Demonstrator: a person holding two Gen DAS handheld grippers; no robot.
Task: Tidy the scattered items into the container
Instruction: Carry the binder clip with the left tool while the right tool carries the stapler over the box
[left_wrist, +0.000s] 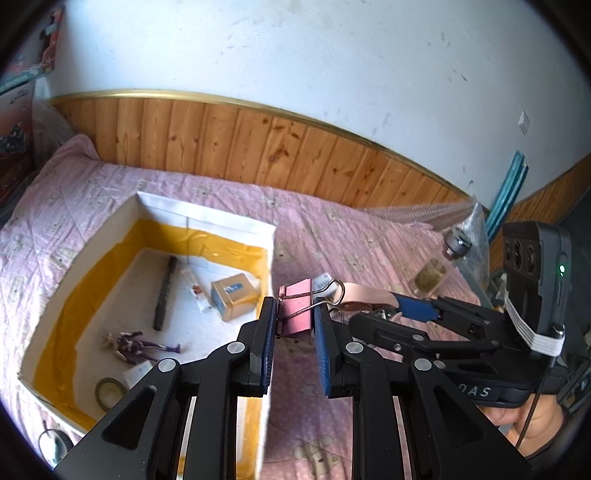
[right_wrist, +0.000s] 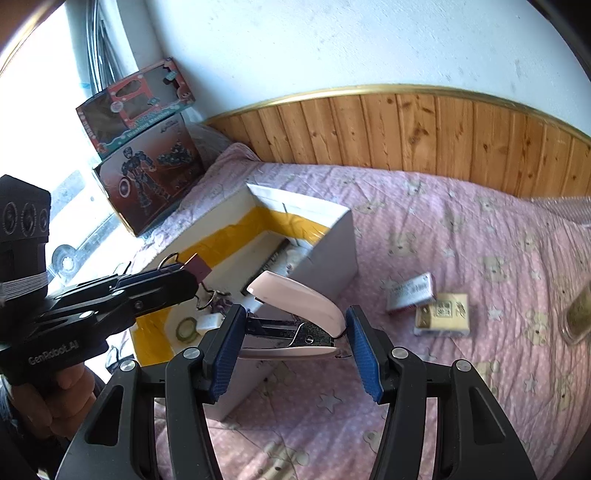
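With the binder clip pinched in the left gripper and the stapler clamped in the right gripper beside the box, a snagged release is risked.

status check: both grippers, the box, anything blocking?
Left gripper shut on pink binder clip. Right gripper shut on pink stapler. Both beside box, not released. Path clear.
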